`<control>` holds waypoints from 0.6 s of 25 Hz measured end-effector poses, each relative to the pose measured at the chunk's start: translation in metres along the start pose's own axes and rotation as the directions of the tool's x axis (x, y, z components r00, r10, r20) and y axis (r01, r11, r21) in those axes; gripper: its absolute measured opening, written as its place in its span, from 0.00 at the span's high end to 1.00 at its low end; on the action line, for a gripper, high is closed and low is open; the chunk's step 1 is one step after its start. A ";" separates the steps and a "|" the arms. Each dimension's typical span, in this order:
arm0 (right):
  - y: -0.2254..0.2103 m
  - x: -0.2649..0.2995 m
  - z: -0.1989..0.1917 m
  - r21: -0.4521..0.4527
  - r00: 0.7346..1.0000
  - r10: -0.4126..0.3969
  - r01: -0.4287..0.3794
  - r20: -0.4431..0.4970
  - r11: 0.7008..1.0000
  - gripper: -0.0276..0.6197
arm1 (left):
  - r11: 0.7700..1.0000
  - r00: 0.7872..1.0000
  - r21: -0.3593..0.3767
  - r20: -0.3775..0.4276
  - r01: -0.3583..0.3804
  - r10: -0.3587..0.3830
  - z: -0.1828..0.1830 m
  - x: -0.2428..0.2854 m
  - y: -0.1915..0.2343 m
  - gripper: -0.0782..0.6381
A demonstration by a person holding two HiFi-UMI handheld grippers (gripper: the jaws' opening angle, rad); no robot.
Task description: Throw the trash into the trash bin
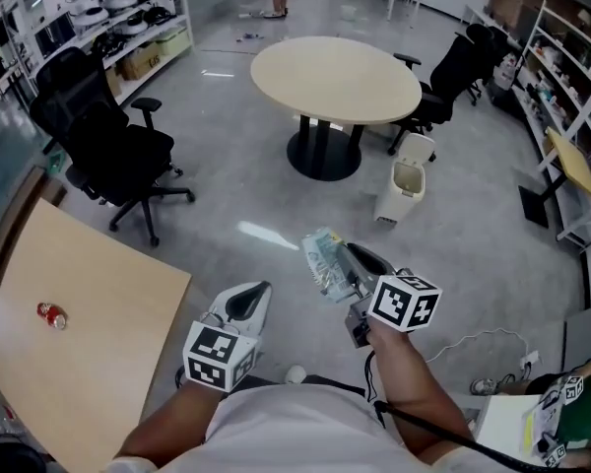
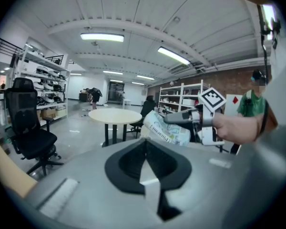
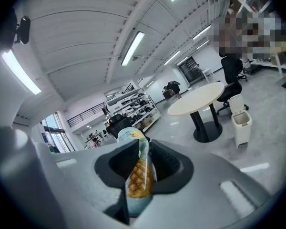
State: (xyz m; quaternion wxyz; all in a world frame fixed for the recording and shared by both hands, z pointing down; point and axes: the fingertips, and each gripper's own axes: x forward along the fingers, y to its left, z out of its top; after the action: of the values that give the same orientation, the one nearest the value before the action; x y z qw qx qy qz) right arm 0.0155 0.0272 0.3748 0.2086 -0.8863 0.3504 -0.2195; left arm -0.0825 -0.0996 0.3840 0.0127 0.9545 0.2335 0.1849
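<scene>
right gripper (image 1: pixel 343 266): fingers pinching the snack wrapper (image 1: pixel 322 261), held ahead for dropping;
snack wrapper: well short of the trash bin (image 1: pixel 406 180);
trash bin: lid open, ready, beside the table (image 1: pixel 335 77);
left gripper (image 1: pixel 251 299): fingers pressed together, empty, farther from the trash bin

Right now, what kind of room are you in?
Probably an office or lab workroom. There is a round table, black office chairs on wheels, and metal shelves stacked with gear along the walls. A small white trash bin stands by the table.
</scene>
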 end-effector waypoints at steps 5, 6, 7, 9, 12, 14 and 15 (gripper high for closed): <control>-0.033 -0.034 0.014 0.038 0.995 -0.081 0.079 0.057 0.996 0.83 | 0.994 0.995 0.043 -0.029 0.101 -0.100 0.007 0.027 -0.033 0.88; -0.040 -0.041 0.016 0.047 0.993 -0.097 0.094 0.066 0.994 0.83 | 0.992 0.993 0.050 -0.035 0.118 -0.116 0.008 0.032 -0.039 0.88; -0.047 -0.048 0.017 0.055 0.991 -0.113 0.109 0.075 0.993 0.83 | 0.989 0.990 0.056 -0.040 0.134 -0.132 0.009 0.037 -0.045 0.88; -0.057 -0.059 0.018 0.071 0.985 -0.146 0.140 0.092 0.988 0.83 | 0.983 0.985 0.069 -0.051 0.168 -0.164 0.011 0.047 -0.052 0.88; -0.070 -0.077 0.018 0.098 0.972 -0.202 0.191 0.123 0.977 0.83 | 0.971 0.974 0.086 -0.063 0.223 -0.218 0.013 0.060 -0.060 0.88; -0.077 -0.088 0.019 0.114 0.960 -0.239 0.224 0.144 0.968 0.83 | 0.962 0.965 0.088 -0.066 0.260 -0.254 0.015 0.068 -0.064 0.88; -0.081 -0.095 0.019 0.121 0.954 -0.256 0.239 0.154 0.963 0.83 | 0.957 0.960 0.087 -0.067 0.276 -0.271 0.016 0.073 -0.067 0.88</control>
State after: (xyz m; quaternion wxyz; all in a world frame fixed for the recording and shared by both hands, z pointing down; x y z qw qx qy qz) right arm 0.0063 0.1530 0.3786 0.2528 -0.9268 0.2062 -0.1859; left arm -0.0464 -0.0060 0.3868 -0.0138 0.9071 0.3722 0.1960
